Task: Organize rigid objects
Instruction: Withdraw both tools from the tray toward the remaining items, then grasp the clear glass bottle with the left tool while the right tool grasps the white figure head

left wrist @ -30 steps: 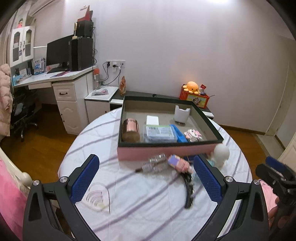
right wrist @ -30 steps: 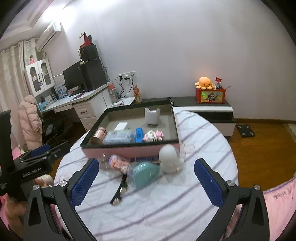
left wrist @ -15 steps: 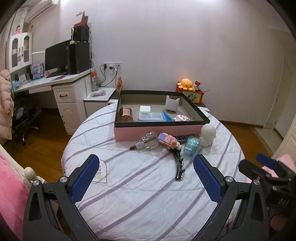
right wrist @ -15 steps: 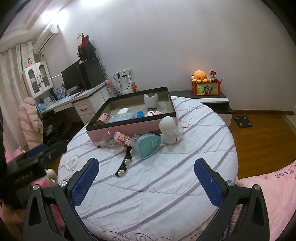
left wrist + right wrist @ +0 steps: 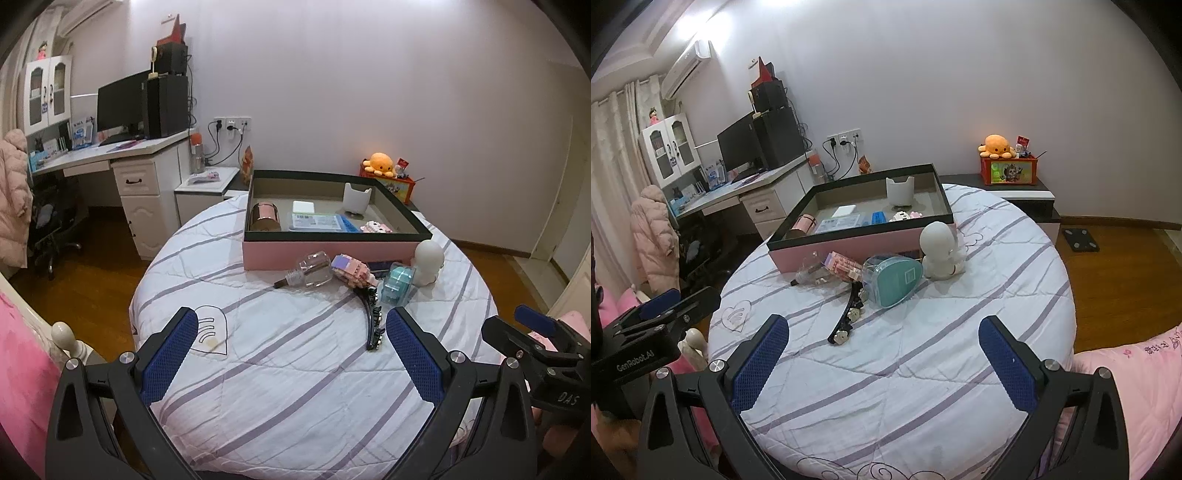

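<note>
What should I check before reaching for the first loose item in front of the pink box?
1. Left gripper open and empty: ok.
2. Right gripper open and empty: ok.
3. Loose items reachable on the bedspread: ok; glass bottle, black hair clip, teal case and white figurine lie before the pink box.
4. Free floor space in the box: ok, at the back.
5. Items clear of each other: not ok, they are clustered and touching.

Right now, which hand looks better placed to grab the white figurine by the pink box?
Probably the right gripper: the white figurine lies almost straight ahead of its open jaws, but far right of the left gripper.
</note>
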Motion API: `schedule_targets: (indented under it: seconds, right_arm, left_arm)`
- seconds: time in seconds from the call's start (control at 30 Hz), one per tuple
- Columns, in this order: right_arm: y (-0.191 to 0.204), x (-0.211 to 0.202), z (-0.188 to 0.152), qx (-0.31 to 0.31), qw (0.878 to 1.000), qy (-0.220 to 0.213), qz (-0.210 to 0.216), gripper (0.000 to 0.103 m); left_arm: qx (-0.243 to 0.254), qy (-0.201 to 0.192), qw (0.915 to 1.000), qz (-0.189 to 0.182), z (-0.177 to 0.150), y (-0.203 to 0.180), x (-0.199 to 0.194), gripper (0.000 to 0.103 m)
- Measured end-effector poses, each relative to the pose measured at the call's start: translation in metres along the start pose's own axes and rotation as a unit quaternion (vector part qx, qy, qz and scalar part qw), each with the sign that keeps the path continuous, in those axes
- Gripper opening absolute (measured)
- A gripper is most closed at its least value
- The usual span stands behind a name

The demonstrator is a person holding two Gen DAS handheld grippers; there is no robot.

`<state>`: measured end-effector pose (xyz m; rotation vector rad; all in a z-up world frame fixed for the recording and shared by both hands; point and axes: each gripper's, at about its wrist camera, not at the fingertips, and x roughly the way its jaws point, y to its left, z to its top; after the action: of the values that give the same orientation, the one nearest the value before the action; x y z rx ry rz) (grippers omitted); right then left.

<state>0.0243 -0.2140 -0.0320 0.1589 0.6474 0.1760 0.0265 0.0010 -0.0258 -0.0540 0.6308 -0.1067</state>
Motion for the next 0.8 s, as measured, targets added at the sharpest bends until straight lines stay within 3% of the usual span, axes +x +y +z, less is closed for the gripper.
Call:
schedule_targets:
  seconds: [0.37, 0.8]
  right_arm:
    - [-0.007, 0.015, -0.002, 0.004, 1.000, 0.015, -0.006, 0.103]
    - [-0.035, 0.066, 0.016, 0.009, 0.998, 0.045, -0.037, 0.103]
  left_arm:
    - [-0.003, 0.033, 0.9995, -0.001, -0.006, 0.004, 0.034, 0.103]
    - [-0.010, 0.121, 0.9925, -0.015, 0.006, 0.002, 0.140, 0.103]
